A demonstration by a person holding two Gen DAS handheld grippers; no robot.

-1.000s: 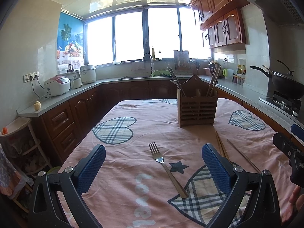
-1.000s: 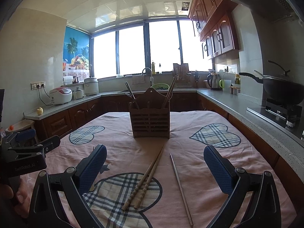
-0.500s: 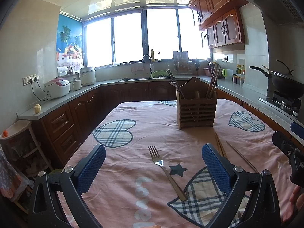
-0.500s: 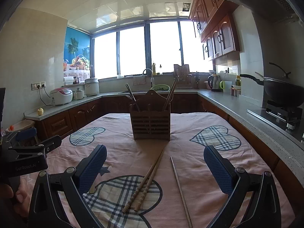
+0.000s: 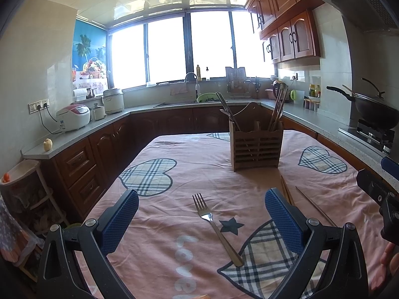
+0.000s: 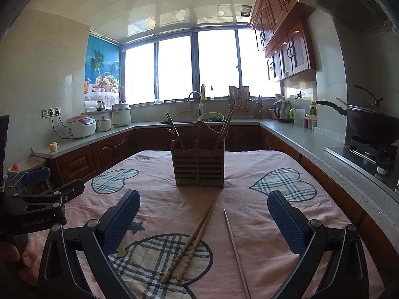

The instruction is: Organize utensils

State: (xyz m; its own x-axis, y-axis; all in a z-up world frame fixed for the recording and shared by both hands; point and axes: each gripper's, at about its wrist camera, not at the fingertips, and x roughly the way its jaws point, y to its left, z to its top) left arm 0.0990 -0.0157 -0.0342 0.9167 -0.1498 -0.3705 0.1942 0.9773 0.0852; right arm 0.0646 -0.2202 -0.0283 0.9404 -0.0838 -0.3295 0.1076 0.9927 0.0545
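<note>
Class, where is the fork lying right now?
In the left wrist view, the fork lies on the tablecloth between the open fingers, in front of the wooden holder.

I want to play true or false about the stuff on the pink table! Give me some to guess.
1. The silver metal fork lies flat on the pink heart-patterned tablecloth. True.
2. The left gripper is holding the fork. False: its jaws are open, empty.
3. The brown slatted wooden utensil holder lies tipped over. False: it stands upright.
4. The pair of wooden chopsticks lies on the cloth between the right gripper jaws. True.
</note>
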